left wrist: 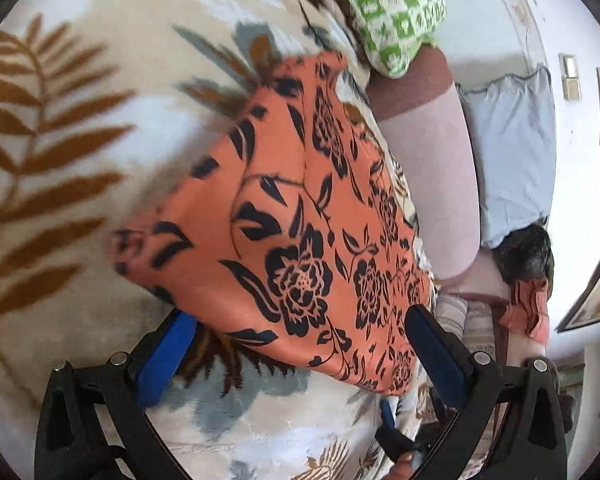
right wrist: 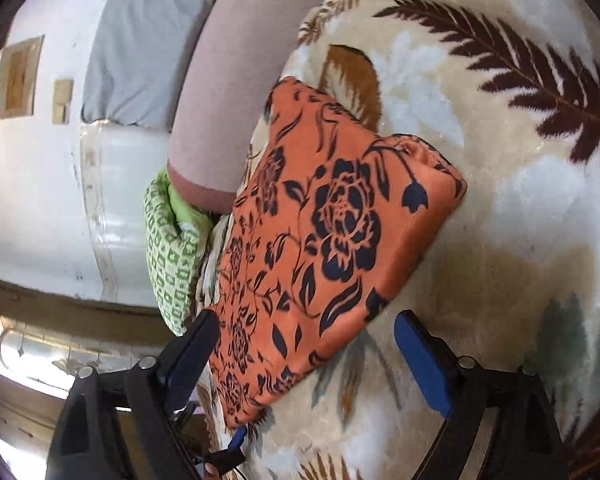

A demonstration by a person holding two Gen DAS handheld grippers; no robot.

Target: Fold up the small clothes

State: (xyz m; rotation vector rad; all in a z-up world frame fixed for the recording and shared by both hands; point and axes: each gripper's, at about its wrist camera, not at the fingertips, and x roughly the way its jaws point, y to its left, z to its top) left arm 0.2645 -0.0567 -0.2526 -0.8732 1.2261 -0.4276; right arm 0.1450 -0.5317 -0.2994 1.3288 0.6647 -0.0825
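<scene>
- No brand, label or legible writing in either view.
- Orange garment, smooth fabric with black rose print, lies folded in a rough rectangle on the plush leaf-patterned blanket, near the blanket's edge beside a mauve bolster.
- Left gripper: jaws wide apart, blue pads, holding nothing; the garment's near edge lies between the fingers.
- Right gripper: jaws wide, empty.
- Green checked cloth sits at the bolster's end.
- Left view alone shows a second orange cloth and a dark item beyond the grey pillow.
</scene>
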